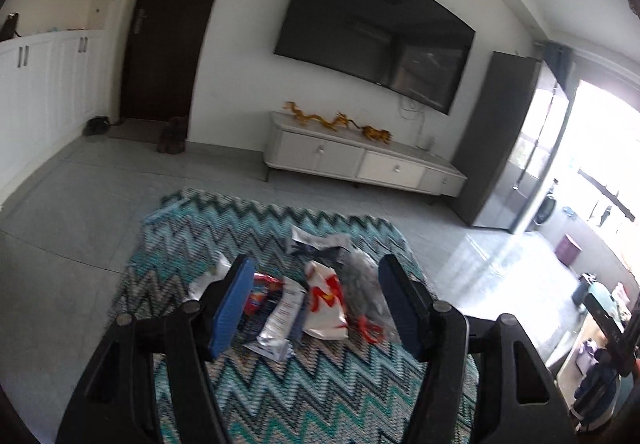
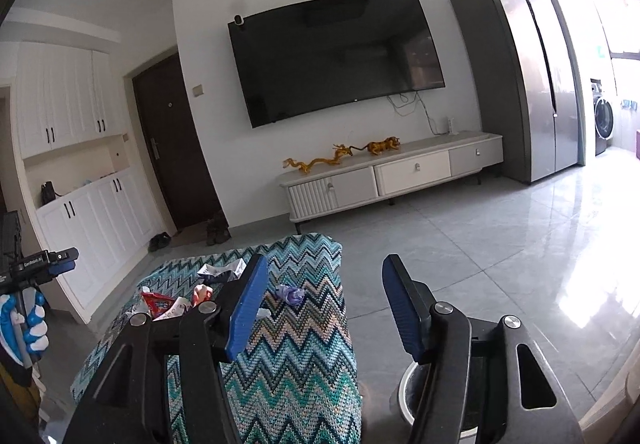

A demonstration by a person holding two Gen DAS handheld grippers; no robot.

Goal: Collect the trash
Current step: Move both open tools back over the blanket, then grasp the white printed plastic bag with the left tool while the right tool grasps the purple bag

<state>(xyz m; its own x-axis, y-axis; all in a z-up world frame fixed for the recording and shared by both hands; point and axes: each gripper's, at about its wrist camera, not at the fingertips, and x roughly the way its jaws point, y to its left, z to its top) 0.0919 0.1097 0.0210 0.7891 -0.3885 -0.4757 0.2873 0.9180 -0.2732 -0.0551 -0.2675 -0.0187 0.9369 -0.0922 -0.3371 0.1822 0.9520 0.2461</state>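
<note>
Trash (image 1: 320, 296) piled mid-frame in the left wrist view, sitting on a zigzag-knit cloth (image 1: 304, 396) in teal, navy and cream that covers the desk. Crinkly stuff mostly: a white plastic bag with red-and-yellow print (image 1: 325, 302), a shiny silver foil pouch (image 1: 280, 318), a red snack wrapper (image 1: 262, 290) partly hidden behind a blue pad, a greyish clear wrapper with red lettering (image 1: 366, 302), and a white-and-navy crumpled wrapper (image 1: 318, 242) farther up. All touching or overlapping, edges a bit blurry.

Left claw (image 1: 316, 304) hanging just above the pile, flat blue ribbed pads spread wide apart, nothing between them. Black angular arms with round silver bolts.

Right claw (image 2: 324, 308) in the lower middle of the right wrist view, also spread wide and holding nothing, over the cloth's right edge. Small scrunched purplish-white wad (image 2: 291, 293) lying alone on the cloth, apart from the red wrapper heap (image 2: 164, 304) at lower left. Round metal-rimmed bin (image 2: 416, 392) at the bottom, partly behind the right finger, on glossy grey floor tiles (image 2: 500, 244). Blue-and-white gloved hand (image 2: 28, 324) gripping the other handle at far left.
</note>
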